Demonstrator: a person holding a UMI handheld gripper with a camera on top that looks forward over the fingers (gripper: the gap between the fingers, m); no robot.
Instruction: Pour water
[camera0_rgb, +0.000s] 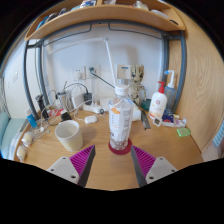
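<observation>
A clear plastic water bottle (120, 118) with a pale label stands upright on a red coaster (119, 148) on the wooden desk (105, 168). A cream cup (70, 134) stands on the desk to the bottle's left. My gripper (112, 161) is open, its magenta pads (82, 158) spread wide at either side. The bottle stands just ahead of the fingertips, centred between them, with a gap on each side. Nothing is held.
Clutter lines the back of the desk: a white lotion bottle (158, 104) at the right, a bowl (94, 106), small jars and cables at the left. A wooden shelf (105, 18) runs overhead. A wall stands behind.
</observation>
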